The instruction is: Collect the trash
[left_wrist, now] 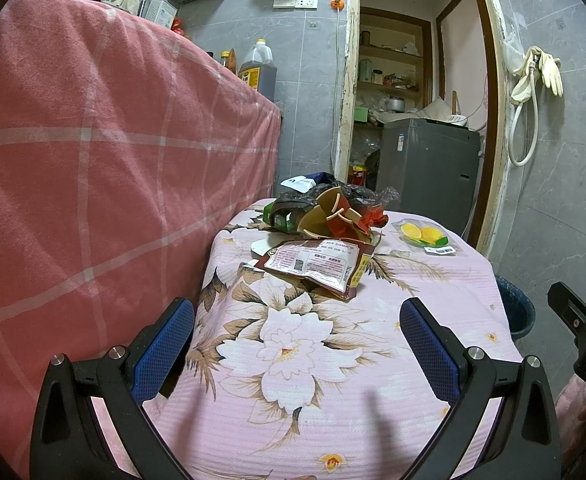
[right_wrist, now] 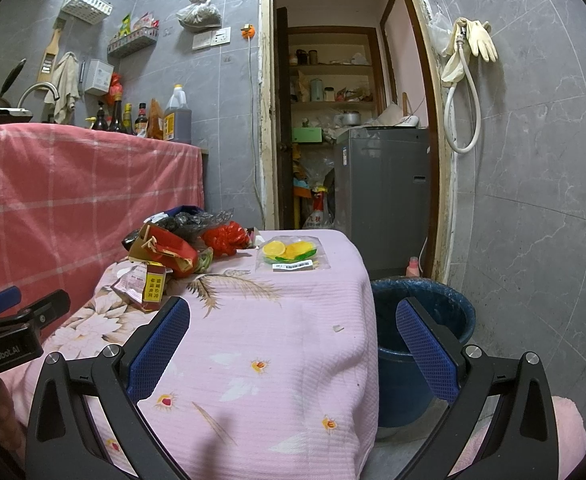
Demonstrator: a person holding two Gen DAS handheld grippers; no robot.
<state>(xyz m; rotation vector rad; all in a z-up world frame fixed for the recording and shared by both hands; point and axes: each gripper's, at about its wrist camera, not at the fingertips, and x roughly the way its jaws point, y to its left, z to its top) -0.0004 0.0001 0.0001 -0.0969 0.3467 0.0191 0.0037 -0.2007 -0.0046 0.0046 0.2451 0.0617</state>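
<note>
A pile of trash [left_wrist: 325,212] lies at the far end of a small table with a pink flowered cloth [left_wrist: 293,360]: a red-brown printed wrapper [left_wrist: 313,264], torn cardboard, black and red plastic. The pile also shows in the right wrist view [right_wrist: 173,248]. A clear packet with lemon slices [left_wrist: 425,236] lies at the far right, also seen in the right wrist view [right_wrist: 291,254]. A dark blue bin [right_wrist: 421,328] stands on the floor right of the table. My left gripper [left_wrist: 297,320] is open and empty above the near cloth. My right gripper [right_wrist: 293,324] is open and empty over the table's right edge.
A counter draped in a red checked cloth [left_wrist: 93,160] rises along the left, with bottles on top [right_wrist: 141,116]. A doorway behind the table leads to a grey washing machine [right_wrist: 381,188]. A hose and gloves [right_wrist: 465,60] hang on the tiled right wall.
</note>
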